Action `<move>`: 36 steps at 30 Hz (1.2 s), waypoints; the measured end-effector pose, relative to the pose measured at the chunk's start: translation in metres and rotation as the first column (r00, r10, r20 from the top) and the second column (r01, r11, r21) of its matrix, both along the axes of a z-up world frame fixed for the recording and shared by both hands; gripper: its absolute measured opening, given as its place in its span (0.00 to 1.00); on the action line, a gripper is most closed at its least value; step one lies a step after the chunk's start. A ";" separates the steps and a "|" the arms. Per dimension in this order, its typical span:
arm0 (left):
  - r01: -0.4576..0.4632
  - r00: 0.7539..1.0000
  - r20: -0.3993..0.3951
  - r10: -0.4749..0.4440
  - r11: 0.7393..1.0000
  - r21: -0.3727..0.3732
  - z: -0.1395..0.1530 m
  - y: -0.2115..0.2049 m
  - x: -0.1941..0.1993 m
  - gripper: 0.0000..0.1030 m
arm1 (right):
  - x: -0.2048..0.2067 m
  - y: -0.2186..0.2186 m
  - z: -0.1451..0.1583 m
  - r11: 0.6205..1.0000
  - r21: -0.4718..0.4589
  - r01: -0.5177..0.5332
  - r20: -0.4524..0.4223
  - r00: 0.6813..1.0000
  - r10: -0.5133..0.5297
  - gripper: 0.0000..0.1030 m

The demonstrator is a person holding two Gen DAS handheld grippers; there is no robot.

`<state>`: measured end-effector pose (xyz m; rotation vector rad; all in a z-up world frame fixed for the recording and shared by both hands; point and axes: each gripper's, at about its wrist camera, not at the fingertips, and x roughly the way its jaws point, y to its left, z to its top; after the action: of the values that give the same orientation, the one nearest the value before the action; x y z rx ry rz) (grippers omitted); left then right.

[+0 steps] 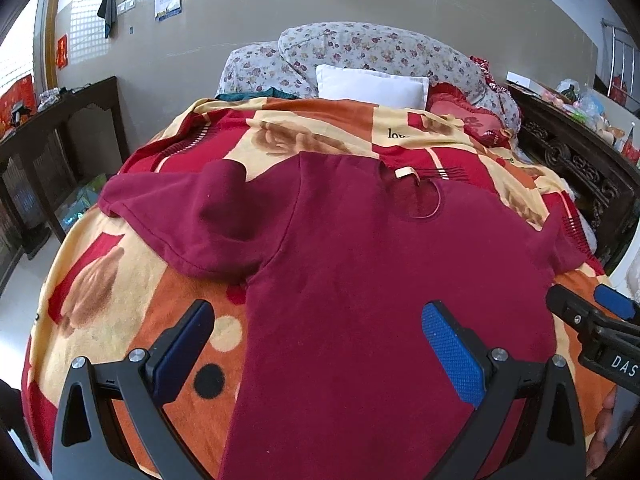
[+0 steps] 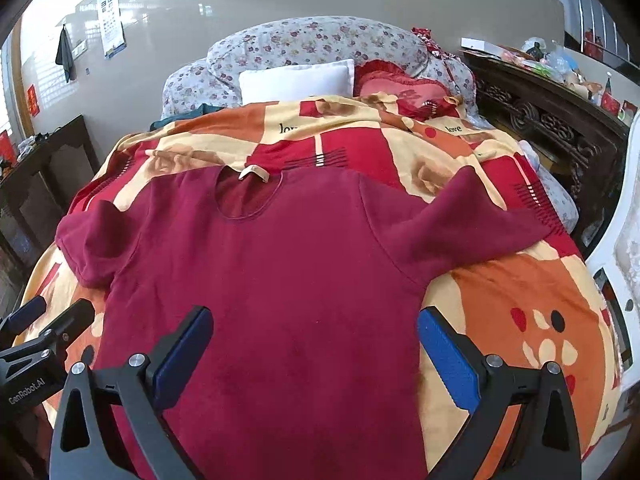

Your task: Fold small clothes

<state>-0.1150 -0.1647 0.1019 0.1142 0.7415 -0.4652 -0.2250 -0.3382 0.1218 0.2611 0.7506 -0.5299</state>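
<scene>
The bed is covered by a fleece blanket in orange, cream and red blocks with brown roses and dots, and the word "love" is printed on it in black up near the pillows. At the head sit a white pillow, a floral grey bolster behind it and a red frilled cushion to the side. Dark carved wooden furniture runs along one side with clutter on top; a plain beige wall behind carries a hanging dark cloth and an eye chart. The dark red T-shirt lies flat in the middle of the blanket, front up, neckline toward the pillows with a pale tag showing, both short sleeves spread out. The left gripper hovers over the shirt's lower left edge, its blue pads wide apart and holding nothing. The right gripper hangs likewise over the lower right part, jaws spread, empty. One tool body reads "GenRobot.AI", the other shows "DAS".
</scene>
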 end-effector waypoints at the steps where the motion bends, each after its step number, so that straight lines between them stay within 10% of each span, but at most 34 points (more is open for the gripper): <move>1: 0.003 1.000 0.005 -0.003 1.000 0.004 0.000 -0.002 0.000 1.00 | 0.000 -0.001 0.000 1.000 0.005 0.000 -0.001 1.000 0.000 1.00; 36: 0.007 0.998 -0.057 -0.007 1.000 0.004 -0.016 -0.021 0.024 1.00 | 0.018 -0.019 -0.021 1.000 0.021 0.015 -0.031 0.999 -0.014 1.00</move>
<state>-0.0908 -0.1854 0.0857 0.1075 0.7981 -0.4753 -0.2072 -0.3574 0.1006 0.2785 0.7845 -0.5409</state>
